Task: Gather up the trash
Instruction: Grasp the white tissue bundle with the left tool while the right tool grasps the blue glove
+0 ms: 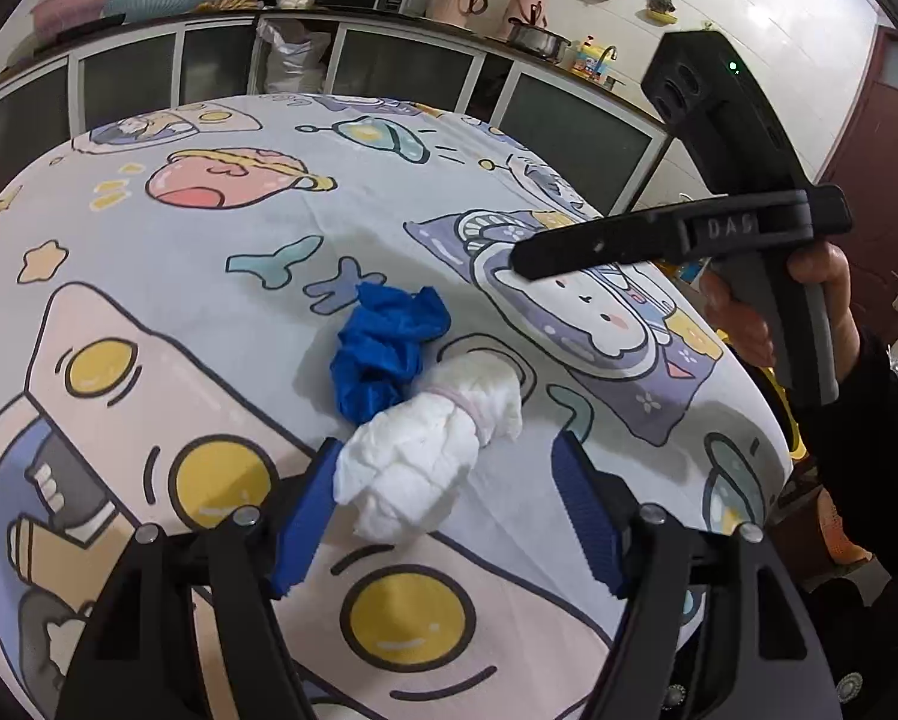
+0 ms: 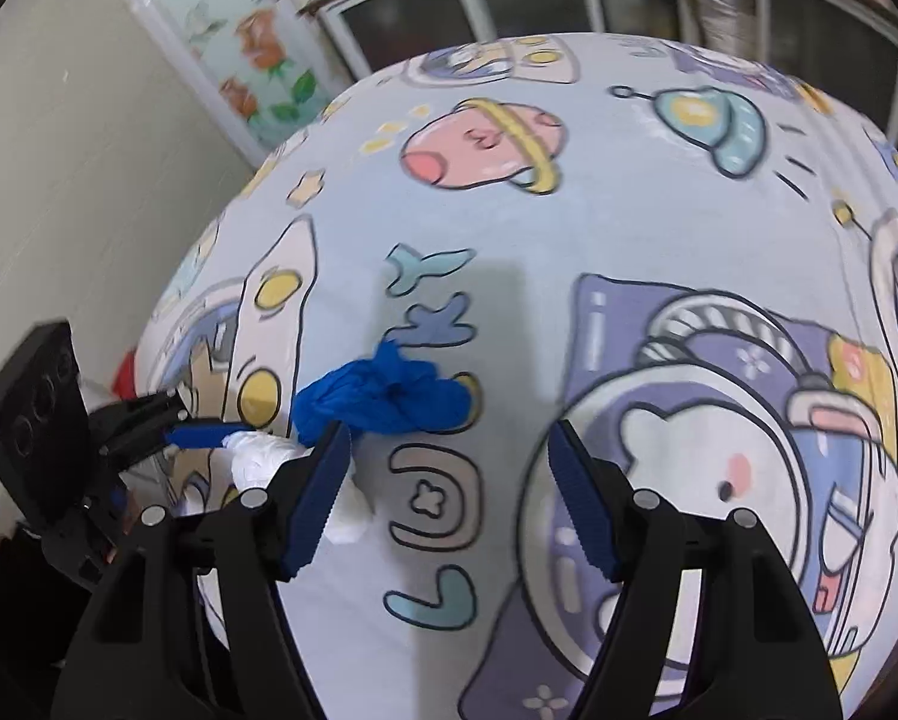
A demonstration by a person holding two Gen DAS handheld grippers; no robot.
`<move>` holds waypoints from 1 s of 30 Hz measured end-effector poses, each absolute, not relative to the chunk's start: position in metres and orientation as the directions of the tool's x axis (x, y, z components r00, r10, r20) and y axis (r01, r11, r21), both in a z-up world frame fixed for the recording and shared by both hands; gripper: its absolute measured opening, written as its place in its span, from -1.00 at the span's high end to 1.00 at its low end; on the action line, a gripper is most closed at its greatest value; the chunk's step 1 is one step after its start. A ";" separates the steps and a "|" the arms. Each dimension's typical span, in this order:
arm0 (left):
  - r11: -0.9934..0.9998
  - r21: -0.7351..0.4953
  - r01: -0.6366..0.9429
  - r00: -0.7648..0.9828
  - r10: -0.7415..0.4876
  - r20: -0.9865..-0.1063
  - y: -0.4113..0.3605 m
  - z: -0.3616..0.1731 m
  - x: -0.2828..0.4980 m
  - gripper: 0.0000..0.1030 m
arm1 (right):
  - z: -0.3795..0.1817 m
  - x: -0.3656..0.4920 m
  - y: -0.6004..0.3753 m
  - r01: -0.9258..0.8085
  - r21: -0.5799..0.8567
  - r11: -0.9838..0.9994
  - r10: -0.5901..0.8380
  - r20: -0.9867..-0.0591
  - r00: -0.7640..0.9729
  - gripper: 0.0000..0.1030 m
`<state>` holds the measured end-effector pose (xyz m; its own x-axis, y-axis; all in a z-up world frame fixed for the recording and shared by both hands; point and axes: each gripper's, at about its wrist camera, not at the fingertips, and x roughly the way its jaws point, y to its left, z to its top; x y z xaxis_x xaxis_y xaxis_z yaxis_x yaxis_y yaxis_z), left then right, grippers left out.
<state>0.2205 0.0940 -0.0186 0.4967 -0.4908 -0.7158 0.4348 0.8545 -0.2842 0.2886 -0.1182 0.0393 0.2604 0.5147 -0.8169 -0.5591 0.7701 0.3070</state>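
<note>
One white tissue wad (image 1: 428, 450) lies diagonally, between the spread-apart left hand-held gripper (image 1: 443, 516) pads.

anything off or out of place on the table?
Two bits of litter on the cartoon tablecloth: a crumpled blue wad and a scrunched white tissue, touching each other. The tissue lies between the open fingers of the left gripper, not yet pinched. No spills or damage show.
</note>
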 end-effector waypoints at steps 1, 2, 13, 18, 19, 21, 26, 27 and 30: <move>0.860 -0.279 0.428 0.496 -0.482 -0.723 0.093 -0.021 0.222 -0.31 | 0.038 0.288 -0.113 -0.569 0.298 0.766 0.510 -0.821 0.256 -0.25; 0.866 -0.275 0.418 0.494 -0.471 -0.731 0.092 -0.023 0.225 -0.31 | 0.036 0.288 -0.106 -0.579 0.293 0.761 0.506 -0.827 0.245 -0.25; 0.867 -0.335 0.368 0.452 -0.482 -0.751 0.093 -0.044 0.232 0.36 | -0.002 0.308 -0.039 -0.629 0.270 0.729 0.410 -0.908 0.086 0.40; 0.865 -0.332 0.377 0.463 -0.486 -0.741 0.091 -0.041 0.231 0.48 | 0.007 0.303 -0.043 -0.615 0.284 0.736 0.440 -0.891 0.114 0.86; 0.861 -0.337 0.381 0.461 -0.493 -0.737 0.090 -0.039 0.229 0.48 | 0.014 0.303 -0.048 -0.606 0.290 0.741 0.453 -0.882 0.132 0.88; 0.853 -0.344 0.393 0.463 -0.507 -0.727 0.089 -0.032 0.225 0.48 | 0.027 0.303 -0.057 -0.596 0.312 0.740 0.483 -0.863 0.148 0.88; 0.843 -0.351 0.408 0.485 -0.526 -0.698 0.089 -0.012 0.211 0.48 | 0.073 0.297 -0.088 -0.579 0.325 0.748 0.539 -0.807 0.242 0.88; 0.841 -0.345 0.417 0.493 -0.528 -0.691 0.087 -0.006 0.206 0.48 | 0.082 0.293 -0.098 -0.574 0.327 0.750 0.549 -0.793 0.265 0.88; 0.840 -0.327 0.433 0.510 -0.527 -0.679 0.082 0.007 0.196 0.48 | 0.101 0.278 -0.122 -0.558 0.329 0.762 0.562 -0.764 0.316 0.88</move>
